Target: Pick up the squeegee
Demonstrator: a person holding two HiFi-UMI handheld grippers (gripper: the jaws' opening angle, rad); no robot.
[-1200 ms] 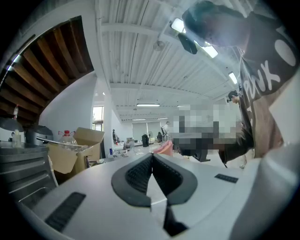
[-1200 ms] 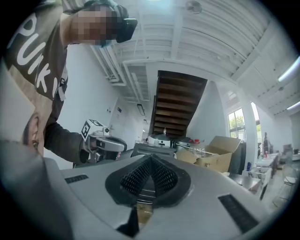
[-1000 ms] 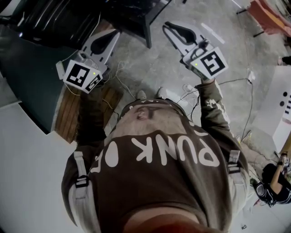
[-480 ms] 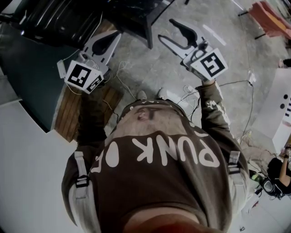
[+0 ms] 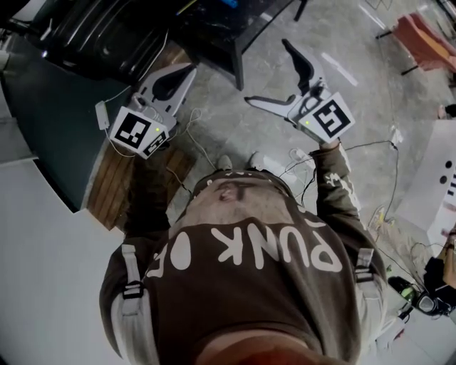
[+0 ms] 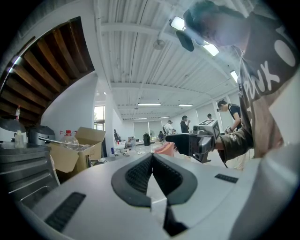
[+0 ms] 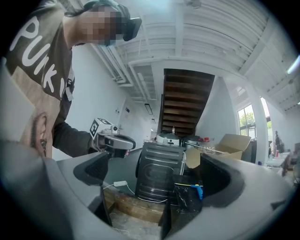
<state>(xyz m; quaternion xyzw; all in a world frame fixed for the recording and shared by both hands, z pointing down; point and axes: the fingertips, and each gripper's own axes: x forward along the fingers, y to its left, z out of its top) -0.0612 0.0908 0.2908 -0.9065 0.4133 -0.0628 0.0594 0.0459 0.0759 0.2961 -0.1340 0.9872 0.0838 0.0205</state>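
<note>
A small blue-handled tool point(image 7: 197, 187), possibly the squeegee, lies on top of a black table point(image 7: 187, 197) straight ahead in the right gripper view; in the head view only a blue speck point(image 5: 228, 3) shows at the top edge. My right gripper point(image 5: 274, 71) is held level in the air, its jaws opening wide with nothing between them point(image 7: 157, 176). My left gripper point(image 5: 173, 77) hangs to the left of it, shut and empty, the pads meeting point(image 6: 152, 159). Each gripper shows in the other's view: the right one point(image 6: 197, 140) and the left one point(image 7: 115, 140).
A dark metal appliance point(image 7: 159, 176) stands on a wooden platform point(image 5: 121, 178) left of the black table point(image 5: 235, 43). White cables point(image 5: 189, 121) trail over the concrete floor. A cardboard box point(image 7: 229, 143) sits behind. Several people stand far off point(image 6: 185, 124).
My right gripper's jaws have gone from nearly shut to wide open. The left gripper has stayed shut and still.
</note>
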